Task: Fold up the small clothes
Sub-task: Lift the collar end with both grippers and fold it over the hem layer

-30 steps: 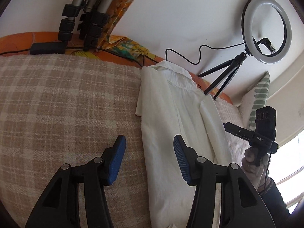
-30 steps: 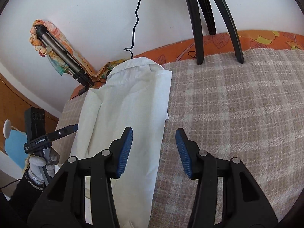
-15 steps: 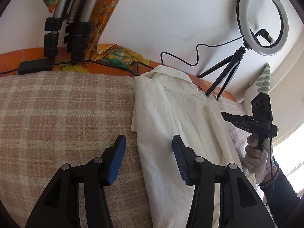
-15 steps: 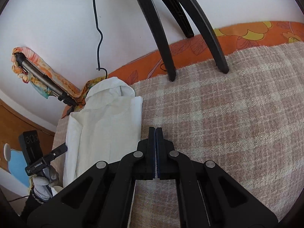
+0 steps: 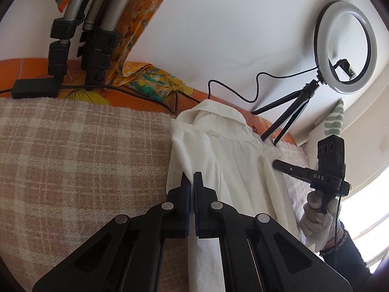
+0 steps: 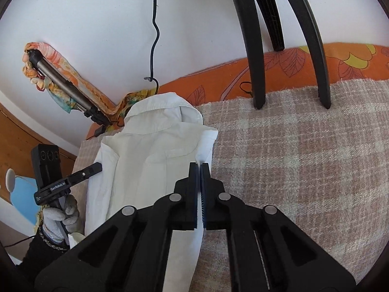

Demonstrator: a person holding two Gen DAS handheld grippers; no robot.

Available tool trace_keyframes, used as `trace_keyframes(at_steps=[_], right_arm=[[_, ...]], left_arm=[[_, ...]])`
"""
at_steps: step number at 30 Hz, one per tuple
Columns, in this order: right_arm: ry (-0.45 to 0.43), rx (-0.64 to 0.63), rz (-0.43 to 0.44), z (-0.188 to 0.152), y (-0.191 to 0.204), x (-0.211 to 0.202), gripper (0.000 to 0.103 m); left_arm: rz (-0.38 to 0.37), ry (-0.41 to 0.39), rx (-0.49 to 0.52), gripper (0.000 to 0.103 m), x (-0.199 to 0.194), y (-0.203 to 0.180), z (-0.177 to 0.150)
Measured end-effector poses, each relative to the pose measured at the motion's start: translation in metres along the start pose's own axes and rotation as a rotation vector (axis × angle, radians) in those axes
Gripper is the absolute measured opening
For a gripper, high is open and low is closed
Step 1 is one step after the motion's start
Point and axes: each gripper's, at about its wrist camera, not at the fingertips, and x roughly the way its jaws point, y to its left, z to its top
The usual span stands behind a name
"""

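- We see a bed against a white wall, covered by a beige checked blanket [image 5: 80, 160], with an orange flowered sheet [image 6: 287, 63] along the wall.
- A white shirt [image 5: 233, 160] lies lengthwise on the blanket, collar toward the wall, sides folded inward.
- The left gripper [image 5: 191, 177] has its jaws brought together at the shirt's long edge; we cannot tell whether any fabric is pinched between the blue pads.
- The right gripper [image 6: 199, 168] is likewise closed at the opposite long edge; a sliver of white shows at the pads, yet a grip is unclear.
- A gloved hand [image 5: 316, 216] holds the right gripper's handle.
- A ring light [image 5: 345, 48] stands on a small tripod; a larger tripod [image 5: 80, 36] is cut off above.
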Motion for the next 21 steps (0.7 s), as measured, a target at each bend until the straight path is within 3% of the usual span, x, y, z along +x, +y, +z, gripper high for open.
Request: trace_keyframes(at_steps=[3,7,10,13,14,15,19,20,21], right_arm=[[-0.008,-0.023,-0.084,0.000,-0.006,0.003,0.001],[-0.017,0.028,-0.025,0.002,-0.020,-0.004,0.002],[-0.019,0.070,0.053,0.005,-0.027,-0.011,0.004],[-0.029,0.065,0.070,0.007,-0.027,-0.015,0.022],[-0.026,0.063,0.062,0.007,-0.027,-0.014,0.034],[-0.024,0.069,0.068,0.006,-0.029,-0.014,0.040],[-0.007,0.083,0.077,0.009,-0.028,0.001,0.040],[-0.006,0.073,0.083,0.010,-0.026,0.002,0.036],[-0.003,0.065,0.095,0.011,-0.024,0.004,0.017]], left_arm=[[0.077,0.031,0.059,0.001,0.009,-0.003,-0.003],[0.056,0.000,0.025,0.006,0.006,0.005,0.001],[-0.005,-0.013,-0.027,0.015,0.004,0.011,0.009],[-0.042,-0.005,-0.041,0.031,0.012,0.012,0.015],[-0.045,0.010,-0.043,0.031,0.017,0.012,0.017],[-0.051,0.025,-0.053,0.031,0.022,0.013,0.019],[-0.066,0.023,-0.060,0.027,0.030,0.012,0.022],[-0.070,0.024,-0.052,0.010,0.032,0.011,0.022],[-0.067,0.030,-0.048,0.005,0.033,0.010,0.022]])
